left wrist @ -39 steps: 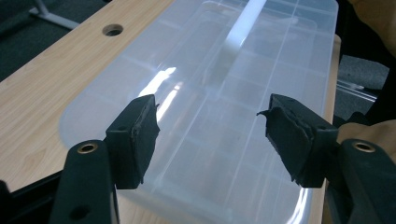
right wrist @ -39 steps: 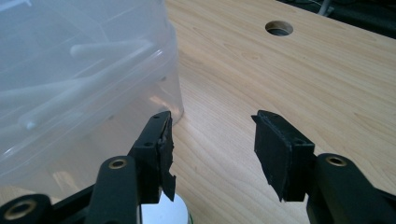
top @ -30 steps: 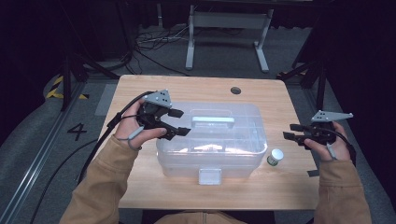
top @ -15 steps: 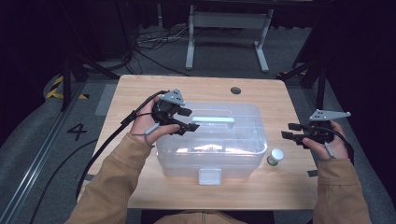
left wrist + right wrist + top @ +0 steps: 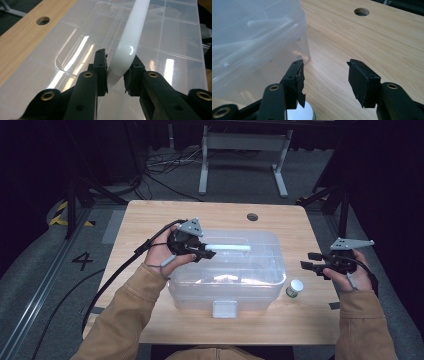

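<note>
A clear plastic storage box with a lid stands in the middle of the wooden table. A white handle runs along the lid's top. My left gripper lies over the handle's left end. Its jaws have just been closing, and in the left gripper view both pads press on the white handle. My right gripper hovers open to the right of the box, nothing between its fingers. A small silver-lidded jar stands just below it.
A white latch sits on the box's front wall. A round hole is cut in the table behind the box. Long pale items lie inside the box. Bare wood lies right of the box. Cables and a metal stand are on the floor beyond.
My left gripper slid right and down onto the lid's handle, and its jaws closed from wide open onto it. The right gripper stayed where it was.
</note>
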Motion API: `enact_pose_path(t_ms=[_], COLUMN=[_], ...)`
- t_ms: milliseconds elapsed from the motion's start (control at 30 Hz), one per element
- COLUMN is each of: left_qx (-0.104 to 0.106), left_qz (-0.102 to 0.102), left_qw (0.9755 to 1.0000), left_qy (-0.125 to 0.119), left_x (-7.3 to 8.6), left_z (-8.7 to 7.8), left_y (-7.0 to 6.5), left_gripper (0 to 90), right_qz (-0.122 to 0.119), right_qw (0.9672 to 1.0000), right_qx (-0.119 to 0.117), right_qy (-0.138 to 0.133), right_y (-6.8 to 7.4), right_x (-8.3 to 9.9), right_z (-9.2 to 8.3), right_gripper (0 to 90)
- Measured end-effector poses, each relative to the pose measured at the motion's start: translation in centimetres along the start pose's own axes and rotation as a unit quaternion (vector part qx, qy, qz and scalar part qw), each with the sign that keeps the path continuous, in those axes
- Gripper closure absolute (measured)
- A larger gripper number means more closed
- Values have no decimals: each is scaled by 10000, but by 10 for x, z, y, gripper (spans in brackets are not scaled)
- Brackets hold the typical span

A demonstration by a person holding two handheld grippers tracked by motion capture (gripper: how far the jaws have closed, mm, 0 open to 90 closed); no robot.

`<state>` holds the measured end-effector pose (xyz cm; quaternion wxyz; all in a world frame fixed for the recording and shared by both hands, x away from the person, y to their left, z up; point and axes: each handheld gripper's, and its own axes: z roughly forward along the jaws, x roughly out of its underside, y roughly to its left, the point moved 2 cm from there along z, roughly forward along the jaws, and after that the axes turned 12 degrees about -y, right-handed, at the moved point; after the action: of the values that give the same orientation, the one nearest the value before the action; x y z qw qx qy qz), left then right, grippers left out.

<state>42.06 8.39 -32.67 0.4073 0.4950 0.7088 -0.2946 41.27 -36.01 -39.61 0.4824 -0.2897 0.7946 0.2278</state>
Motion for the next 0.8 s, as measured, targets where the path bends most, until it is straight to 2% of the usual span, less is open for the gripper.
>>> enact_pose_path(t_ms=[133, 233, 400, 567, 667, 800], left_qx=[-39, -39, -78, -71, -50, -53], left_qz=[130, 112, -7, -25, -106, -234], left_qw=[9997, 9995, 9998, 9997, 9995, 9990], left_qy=[190, 275, 190, 249, 282, 385], left_x=[-5, -7, -14, -20, -22, -28], left_z=[0, 0, -2, -3, -3, -3], left_y=[0, 1, 6, 10, 13, 17], left_gripper=[769, 770, 771, 770, 769, 769], right_qz=[-6, -10, -10, -46, -99, 4], right_qw=[10000, 10000, 10000, 9999, 9999, 9998], right_qx=[1, 1, 46, 41, -30, -182], right_qy=[-6, -18, -68, -106, -79, -41], right_y=[2, 2, 4, 7, 10, 16], right_x=[0, 1, 2, 1, 1, 2], right_z=[-1, -3, -10, -13, -14, -17], right_gripper=[472, 473, 479, 496, 552, 688])
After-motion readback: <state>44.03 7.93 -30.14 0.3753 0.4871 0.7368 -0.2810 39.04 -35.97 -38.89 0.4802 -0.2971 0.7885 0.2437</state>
